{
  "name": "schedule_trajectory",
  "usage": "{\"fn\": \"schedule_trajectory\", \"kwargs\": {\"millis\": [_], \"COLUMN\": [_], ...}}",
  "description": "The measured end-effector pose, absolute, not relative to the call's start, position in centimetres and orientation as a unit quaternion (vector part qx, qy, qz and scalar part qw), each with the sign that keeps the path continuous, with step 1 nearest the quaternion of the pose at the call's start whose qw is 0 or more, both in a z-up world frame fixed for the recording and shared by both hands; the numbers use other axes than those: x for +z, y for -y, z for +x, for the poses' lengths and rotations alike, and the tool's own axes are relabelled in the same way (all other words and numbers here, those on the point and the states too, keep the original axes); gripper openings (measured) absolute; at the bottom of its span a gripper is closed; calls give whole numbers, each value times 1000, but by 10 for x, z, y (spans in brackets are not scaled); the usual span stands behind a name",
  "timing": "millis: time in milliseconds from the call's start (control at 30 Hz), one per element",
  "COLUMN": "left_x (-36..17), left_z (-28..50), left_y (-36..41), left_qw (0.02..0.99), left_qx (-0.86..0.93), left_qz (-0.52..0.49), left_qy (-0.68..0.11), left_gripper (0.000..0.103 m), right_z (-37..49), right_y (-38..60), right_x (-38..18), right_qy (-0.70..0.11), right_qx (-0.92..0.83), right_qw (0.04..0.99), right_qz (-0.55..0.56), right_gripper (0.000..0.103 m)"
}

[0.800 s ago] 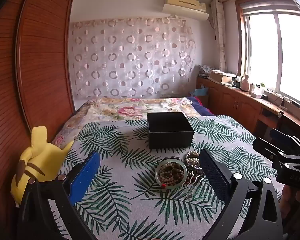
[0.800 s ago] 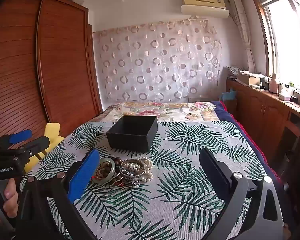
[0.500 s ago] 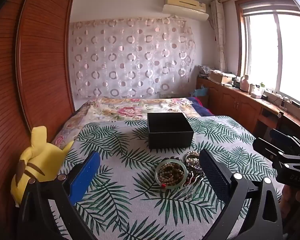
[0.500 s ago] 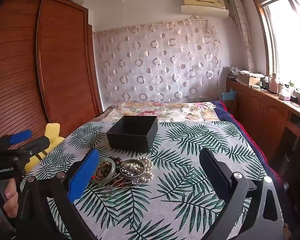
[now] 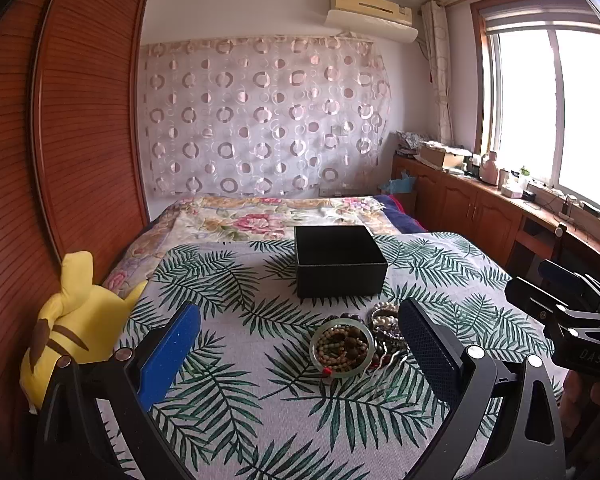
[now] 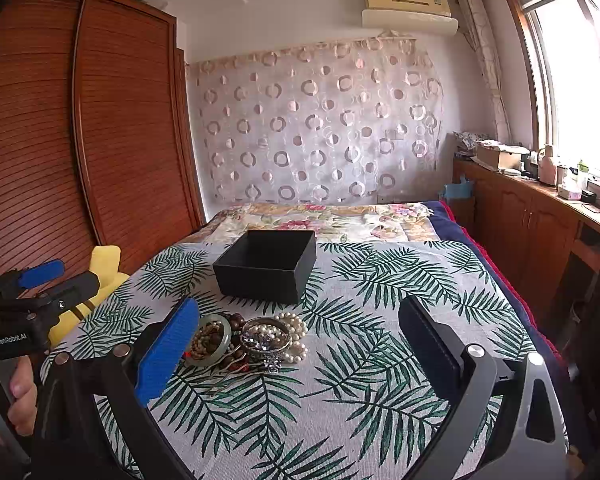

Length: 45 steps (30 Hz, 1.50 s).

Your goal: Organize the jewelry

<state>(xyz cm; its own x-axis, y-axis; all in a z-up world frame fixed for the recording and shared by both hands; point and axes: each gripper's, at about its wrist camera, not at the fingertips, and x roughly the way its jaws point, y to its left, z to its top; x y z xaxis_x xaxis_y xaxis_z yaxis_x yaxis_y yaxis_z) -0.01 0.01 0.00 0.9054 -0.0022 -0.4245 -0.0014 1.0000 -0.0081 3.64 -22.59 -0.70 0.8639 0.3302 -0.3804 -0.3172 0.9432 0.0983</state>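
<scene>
While both jaws stand wide apart and hold nothing, the left hand-held gripper (image 5: pixel 298 344) and right hand-held gripper (image 6: pixel 298 344) hover above the leaf-print bed cover (image 5: pixel 236 396), where the heaped bead and pearl jewelry (image 6: pixel 246 338) lies just before the open black square box (image 6: pixel 266 266).

Box (image 5: pixel 339 260): on the leaf-print cloth (image 5: pixel 236 380), toward its far end, open top up
Jewelry pile (image 6: pixel 246 338): on the cloth, just in front of the box, apart from it
Bangle (image 5: pixel 341 346): left part of the pile, lying flat, beads inside its ring
Pearl strand (image 6: pixel 294 330): right side of the pile, touching the metal bangle (image 6: pixel 265 340)
Floral bedspread (image 5: pixel 260 216): behind the cloth, running to the curtain (image 5: pixel 260 116)
Plush toy (image 5: pixel 70 324): left edge of the bed, against the wardrobe (image 5: pixel 68 128)
Cabinets (image 6: pixel 540 224): right of the bed, under the window (image 5: pixel 556 108)
Air conditioner (image 5: pixel 370 14): on the wall above the curtain
</scene>
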Motion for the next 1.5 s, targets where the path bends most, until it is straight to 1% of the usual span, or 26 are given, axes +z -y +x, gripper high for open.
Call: {"fn": "schedule_trajectory", "kwargs": {"millis": [1500], "left_x": [7], "left_z": [0], "left_y": [1], "left_qw": [977], "left_qx": [0], "left_qz": [-5], "left_qy": [-212], "left_gripper": [96], "right_z": [36], "right_y": [226], "right_x": [-7], "right_qy": [-198], "right_qx": [168], "right_qw": [966], "right_qz": [17], "right_gripper": [101]}}
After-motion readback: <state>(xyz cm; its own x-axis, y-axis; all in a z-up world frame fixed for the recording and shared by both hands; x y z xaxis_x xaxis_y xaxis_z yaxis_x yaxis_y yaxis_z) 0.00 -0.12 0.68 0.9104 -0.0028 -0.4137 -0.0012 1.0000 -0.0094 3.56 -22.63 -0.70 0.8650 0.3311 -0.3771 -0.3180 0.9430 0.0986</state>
